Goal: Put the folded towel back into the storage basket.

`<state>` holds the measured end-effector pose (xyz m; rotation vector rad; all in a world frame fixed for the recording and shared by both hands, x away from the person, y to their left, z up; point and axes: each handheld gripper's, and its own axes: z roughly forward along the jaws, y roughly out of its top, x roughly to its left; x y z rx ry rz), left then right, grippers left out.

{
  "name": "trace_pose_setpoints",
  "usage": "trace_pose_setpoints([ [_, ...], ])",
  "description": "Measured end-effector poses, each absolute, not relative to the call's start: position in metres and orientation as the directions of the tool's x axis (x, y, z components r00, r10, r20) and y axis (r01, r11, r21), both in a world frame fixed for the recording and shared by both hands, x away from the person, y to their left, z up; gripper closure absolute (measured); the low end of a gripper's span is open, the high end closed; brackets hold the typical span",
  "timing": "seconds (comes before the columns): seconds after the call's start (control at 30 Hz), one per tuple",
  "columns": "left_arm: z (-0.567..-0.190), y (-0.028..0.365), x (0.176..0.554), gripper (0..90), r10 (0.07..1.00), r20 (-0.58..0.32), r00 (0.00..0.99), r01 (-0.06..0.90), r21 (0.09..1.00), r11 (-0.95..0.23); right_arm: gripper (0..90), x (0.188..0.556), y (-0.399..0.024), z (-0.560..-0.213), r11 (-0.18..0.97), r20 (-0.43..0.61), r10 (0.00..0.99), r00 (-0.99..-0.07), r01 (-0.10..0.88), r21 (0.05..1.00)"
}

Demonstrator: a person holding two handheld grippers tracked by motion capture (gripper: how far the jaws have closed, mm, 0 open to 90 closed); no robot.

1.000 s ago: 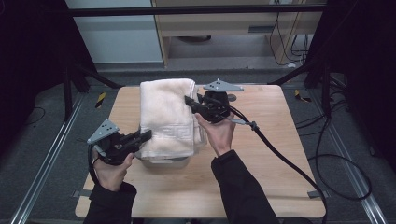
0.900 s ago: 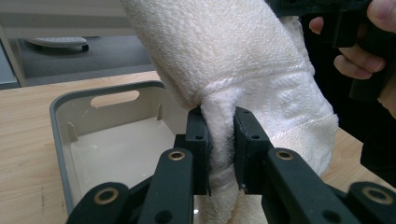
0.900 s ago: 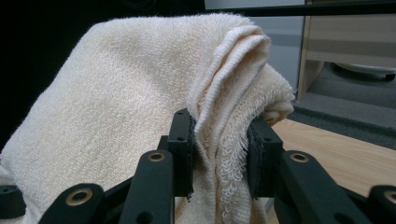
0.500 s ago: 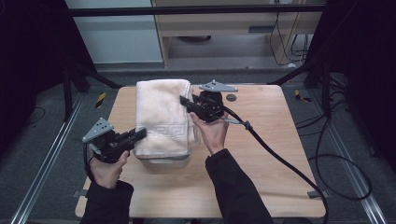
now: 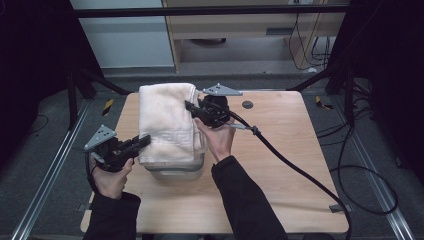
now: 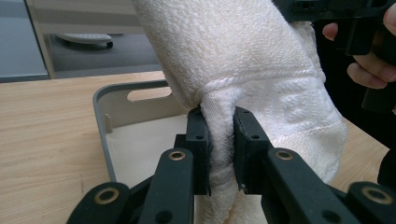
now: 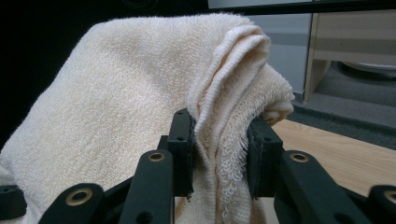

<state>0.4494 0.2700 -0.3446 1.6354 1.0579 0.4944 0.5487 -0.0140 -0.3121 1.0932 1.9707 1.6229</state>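
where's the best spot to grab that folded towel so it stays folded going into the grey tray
Grip the towel at its two ends, on the thick folded edges, as the left gripper and right gripper do now, each shut on a bunched fold. Come in level from each end, jaws straddling all layers. It is limp and stacked in layers, so a hold on one layer would probably let it unfold over the tray.

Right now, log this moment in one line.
left hand-held gripper: shut on towel | right hand-held gripper: shut on towel | towel over grey bin

High view above the table (image 5: 280, 165) looking forward and down, both tongs-mounted views close-up — sharing the towel (image 5: 165, 122).
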Motion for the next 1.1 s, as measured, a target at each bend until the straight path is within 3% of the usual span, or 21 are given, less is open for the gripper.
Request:
trace_pose_setpoints([
  [1.1,-0.392,0.276,0.483,77.8,0.869,-0.189,0.458,0.508,0.858,-0.081,67.5,0.576,0.007,-0.368,0.085,0.200,0.787,-0.583,0.424,0.902],
])
